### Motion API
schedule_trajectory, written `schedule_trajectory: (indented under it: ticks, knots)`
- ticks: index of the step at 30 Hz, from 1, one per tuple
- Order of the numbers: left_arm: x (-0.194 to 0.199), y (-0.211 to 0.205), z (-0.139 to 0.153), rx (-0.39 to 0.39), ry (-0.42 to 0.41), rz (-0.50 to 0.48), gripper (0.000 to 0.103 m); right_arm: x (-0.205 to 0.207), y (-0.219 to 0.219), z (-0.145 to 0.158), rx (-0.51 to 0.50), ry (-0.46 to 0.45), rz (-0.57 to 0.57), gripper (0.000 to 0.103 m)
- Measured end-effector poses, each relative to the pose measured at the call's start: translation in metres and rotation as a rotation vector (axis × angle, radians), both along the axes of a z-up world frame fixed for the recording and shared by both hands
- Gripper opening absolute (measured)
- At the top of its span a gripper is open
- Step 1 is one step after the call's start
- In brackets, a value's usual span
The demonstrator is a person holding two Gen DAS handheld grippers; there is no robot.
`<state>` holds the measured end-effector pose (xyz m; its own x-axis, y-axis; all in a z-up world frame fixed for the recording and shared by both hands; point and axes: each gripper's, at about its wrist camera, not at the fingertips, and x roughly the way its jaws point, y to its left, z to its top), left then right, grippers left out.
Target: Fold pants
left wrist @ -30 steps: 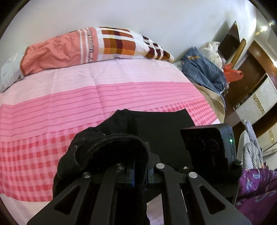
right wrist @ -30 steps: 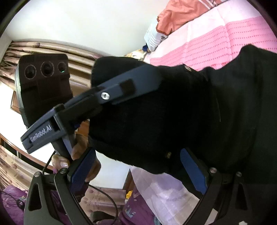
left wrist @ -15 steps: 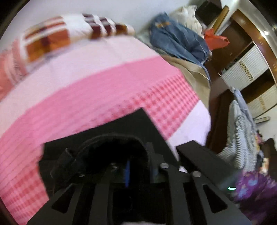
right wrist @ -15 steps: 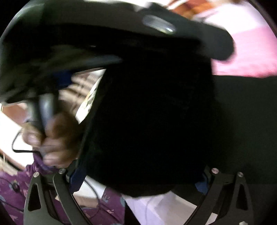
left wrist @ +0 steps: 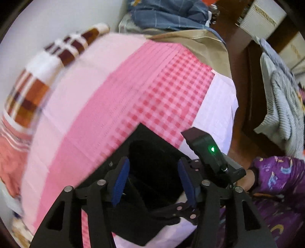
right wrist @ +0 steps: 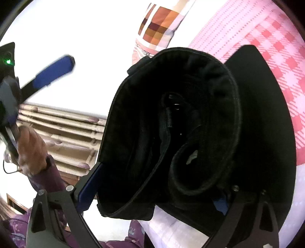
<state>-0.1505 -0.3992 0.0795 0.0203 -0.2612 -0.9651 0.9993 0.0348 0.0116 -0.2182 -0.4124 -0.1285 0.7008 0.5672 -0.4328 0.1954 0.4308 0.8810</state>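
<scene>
Pink checked bedding covers the bed (left wrist: pixel 171 91), with a patchwork pillow (left wrist: pixel 36 80) at the far left against the wall and a heap of blue clothes (left wrist: pixel 167 13) beyond the far corner. On the near edge lie the black pants (right wrist: pixel 263 118), already doubled into a flat dark slab, I'd judge so the waist end can be brought over next. The right hand-held gripper (right wrist: pixel 156 190) has its blue-padded jaws spread wide around the thick waistband roll, which bulges up between them; I can't tell whether the pads actually press it. The left hand-held gripper (left wrist: pixel 154 183) is also spread wide, held just over the folded cloth with nothing pinched. Neither seems to grip, which suggests the fold is being settled.
</scene>
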Motion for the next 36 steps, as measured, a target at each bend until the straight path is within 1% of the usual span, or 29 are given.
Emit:
schedule_trajectory:
  ticks: [2, 3, 4, 5, 7, 9, 11, 12, 13, 14, 16, 17, 19, 20, 21, 23, 24, 25, 26, 28, 29, 31, 32, 34, 35, 36]
  knots:
    - [0.002, 0.007, 0.010, -0.055, -0.063, 0.006, 0.066, 0.004, -0.003, 0.004, -0.018, -0.002, 0.009, 0.099]
    - [0.007, 0.011, 0.011, -0.076, -0.078, 0.021, 0.074, 0.003, -0.005, 0.006, -0.026, -0.001, 0.017, 0.099]
    - [0.014, 0.020, 0.010, -0.109, -0.083, 0.050, 0.076, 0.002, -0.004, 0.008, -0.032, -0.001, 0.023, 0.099]
    - [0.023, 0.028, 0.008, -0.133, -0.070, 0.085, 0.076, 0.000, -0.005, 0.010, -0.046, -0.002, 0.032, 0.099]
    - [0.041, 0.043, -0.001, -0.172, -0.027, 0.169, 0.076, -0.005, -0.008, 0.012, -0.042, -0.016, 0.051, 0.099]
    - [0.064, 0.072, -0.013, -0.227, 0.037, 0.269, 0.076, -0.005, -0.011, 0.012, -0.022, -0.028, 0.070, 0.099]
    - [0.073, 0.098, -0.027, -0.270, 0.040, 0.340, 0.076, -0.005, -0.016, 0.014, -0.026, -0.039, 0.090, 0.099]
    - [0.078, 0.113, -0.036, -0.291, 0.060, 0.382, 0.076, -0.008, -0.019, 0.014, -0.022, -0.046, 0.094, 0.099]
    - [0.083, 0.130, -0.045, -0.321, 0.104, 0.426, 0.076, -0.011, -0.023, 0.013, -0.008, -0.054, 0.090, 0.099]
    - [0.084, 0.140, -0.052, -0.341, 0.129, 0.452, 0.076, -0.015, -0.031, 0.011, 0.026, -0.064, 0.070, 0.099]
    - [0.082, 0.163, -0.068, -0.381, 0.159, 0.501, 0.076, -0.025, -0.050, -0.001, 0.178, -0.098, -0.003, 0.103]
    - [0.079, 0.172, -0.075, -0.396, 0.173, 0.517, 0.076, -0.032, -0.056, -0.006, 0.238, -0.102, -0.032, 0.103]
    - [0.071, 0.176, -0.087, -0.397, 0.178, 0.510, 0.076, -0.034, -0.062, -0.010, 0.286, -0.097, -0.061, 0.103]
    - [0.062, 0.177, -0.095, -0.387, 0.165, 0.497, 0.076, -0.032, -0.062, -0.009, 0.276, -0.095, -0.059, 0.103]
    - [0.056, 0.178, -0.101, -0.374, 0.162, 0.493, 0.076, -0.031, -0.060, -0.003, 0.222, -0.086, -0.046, 0.103]
    - [0.046, 0.179, -0.113, -0.360, 0.204, 0.496, 0.076, -0.027, -0.051, 0.015, 0.022, -0.039, -0.009, 0.103]
    - [0.046, 0.183, -0.117, -0.365, 0.227, 0.504, 0.076, -0.028, -0.048, 0.023, -0.088, -0.012, -0.009, 0.103]
    - [0.045, 0.185, -0.119, -0.372, 0.237, 0.511, 0.076, -0.033, -0.048, 0.033, -0.209, 0.008, -0.031, 0.103]
    - [0.043, 0.188, -0.120, -0.385, 0.233, 0.517, 0.076, -0.038, -0.049, 0.039, -0.263, 0.009, -0.050, 0.103]
    - [0.038, 0.193, -0.120, -0.409, 0.239, 0.506, 0.076, -0.053, -0.051, 0.052, -0.278, -0.032, -0.070, 0.103]
    - [0.036, 0.194, -0.122, -0.409, 0.248, 0.493, 0.076, -0.062, -0.049, 0.064, -0.270, -0.087, -0.049, 0.103]
    - [0.026, 0.196, -0.122, -0.421, 0.262, 0.436, 0.076, -0.061, -0.040, 0.079, -0.291, -0.137, 0.022, 0.103]
    - [0.019, 0.196, -0.123, -0.428, 0.272, 0.397, 0.076, -0.055, -0.037, 0.081, -0.292, -0.144, 0.051, 0.103]
    - [0.005, 0.196, -0.123, -0.421, 0.303, 0.315, 0.076, -0.039, -0.030, 0.079, -0.241, -0.153, 0.165, 0.103]
    - [0.000, 0.199, -0.122, -0.427, 0.324, 0.283, 0.076, -0.037, -0.028, 0.079, -0.250, -0.149, 0.188, 0.103]
    - [-0.005, 0.202, -0.121, -0.431, 0.341, 0.262, 0.076, -0.029, -0.026, 0.077, -0.289, -0.131, 0.220, 0.103]
